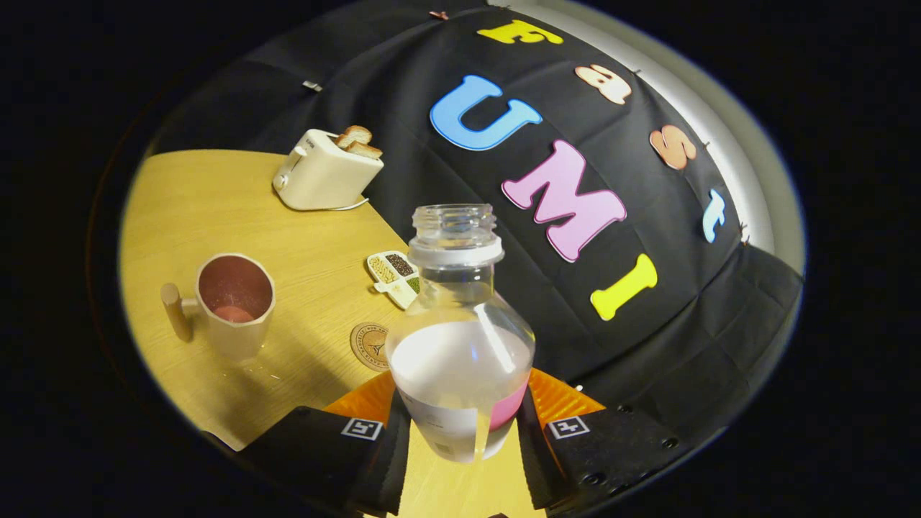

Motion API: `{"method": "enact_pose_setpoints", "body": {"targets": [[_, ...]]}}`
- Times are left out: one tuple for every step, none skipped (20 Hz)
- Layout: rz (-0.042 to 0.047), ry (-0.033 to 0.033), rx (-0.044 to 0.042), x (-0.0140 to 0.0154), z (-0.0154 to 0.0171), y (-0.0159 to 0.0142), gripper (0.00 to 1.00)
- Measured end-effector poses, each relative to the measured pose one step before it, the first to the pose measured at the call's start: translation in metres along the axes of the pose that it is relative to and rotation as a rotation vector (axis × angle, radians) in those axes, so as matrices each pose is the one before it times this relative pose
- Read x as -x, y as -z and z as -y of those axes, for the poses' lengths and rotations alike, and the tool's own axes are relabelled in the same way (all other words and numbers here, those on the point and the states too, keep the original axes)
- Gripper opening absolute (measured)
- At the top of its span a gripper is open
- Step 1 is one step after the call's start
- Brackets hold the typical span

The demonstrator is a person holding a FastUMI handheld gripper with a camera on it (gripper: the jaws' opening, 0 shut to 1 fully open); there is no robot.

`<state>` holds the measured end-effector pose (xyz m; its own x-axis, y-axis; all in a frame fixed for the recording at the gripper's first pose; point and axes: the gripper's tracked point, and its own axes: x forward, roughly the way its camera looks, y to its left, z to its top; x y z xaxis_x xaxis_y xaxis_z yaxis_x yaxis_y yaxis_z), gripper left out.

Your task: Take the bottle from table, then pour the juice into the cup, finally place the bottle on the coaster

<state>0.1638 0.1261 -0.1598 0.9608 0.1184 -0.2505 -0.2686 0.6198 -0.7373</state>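
The clear plastic bottle (460,338), uncapped, about half full of pale milky juice and banded with a pink-and-white label, sits between the two fingers of the claw (460,439), which pinches it low on both sides of its body. It is held up off the light wooden table (216,194), its open threaded neck pointing roughly upright with only a slight lean.

Just behind the bottle's lower left side lies the round brown coaster (368,345), flat on the table and partly hidden by the bottle. Beyond it, close to the table's far edge by the black cloth wall (633,360), rests a small cream tray with compartments of seeds and grains (394,277).

Further left stands the beige cup with a reddish inside and a peg-like handle (234,302), upright, a little pink liquid in its bottom. Bare wood separates it from the coaster.

At the far end of the table is a cream toaster (325,173) with two slices of toast (357,140) sticking up, its cord trailing along the edge. The wood between toaster and cup lies open.
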Motion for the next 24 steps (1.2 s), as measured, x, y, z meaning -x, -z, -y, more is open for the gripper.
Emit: {"method": "enact_pose_setpoints", "body": {"targets": [[0.01903, -0.00259, 0.06298, -0.00032, -0.00308, -0.00373, 0.68], [0.02100, 0.00297, 0.05889, 0.00026, -0.00161, -0.00349, 0.68], [0.01872, -0.00096, 0.05203, -0.00127, -0.00339, -0.00361, 0.68], [0.01469, -0.00399, 0.04680, -0.00146, -0.00391, -0.00293, 0.68], [0.01357, -0.00800, 0.04556, 0.00000, -0.00517, -0.00378, 0.68], [0.01738, -0.00466, 0.04845, -0.00028, -0.00365, -0.00436, 0.68], [0.01731, -0.00572, 0.04583, -0.00069, -0.00307, -0.00453, 0.68], [0.01396, -0.00941, 0.03243, -0.00149, -0.00529, -0.00466, 0.68], [0.01428, -0.00731, 0.01913, 0.00015, -0.00420, -0.00388, 0.68], [0.00789, -0.00611, 0.02108, -0.00246, -0.00368, -0.00289, 0.68], [0.00331, 0.00070, 0.02642, -0.00257, -0.00098, 0.00010, 0.68], [0.00392, -0.00060, 0.02411, -0.00245, -0.00038, -0.00069, 0.68], [0.00406, -0.00900, 0.01919, -0.00372, -0.00313, 0.00094, 0.68], [0.00616, -0.01935, 0.01643, -0.00507, -0.00569, 0.00017, 0.68], [0.00295, -0.01545, 0.01454, -0.00281, -0.00478, 0.00139, 0.68], [0.00579, -0.00483, 0.01814, -0.00054, -0.00124, 0.00031, 0.68], [0.00471, -0.00229, 0.03082, -0.00248, -0.00128, 0.00070, 0.68], [0.00280, 0.00130, 0.02276, -0.00363, -0.00018, 0.00037, 0.68], [0.00350, 0.00390, 0.02584, -0.00177, -0.00018, 0.00071, 0.68], [0.00471, 0.00606, 0.02141, -0.00197, 0.00027, -0.00015, 0.68], [0.00439, 0.00046, 0.02181, -0.00242, -0.00064, -0.00021, 0.68], [-0.00133, -0.00620, 0.01916, -0.00448, -0.00240, -0.00049, 0.68], [-0.00201, 0.00020, 0.02167, -0.00305, -0.00156, 0.00144, 0.68], [0.00292, 0.00343, 0.02316, -0.00185, 0.00080, -0.00154, 0.68]]}}
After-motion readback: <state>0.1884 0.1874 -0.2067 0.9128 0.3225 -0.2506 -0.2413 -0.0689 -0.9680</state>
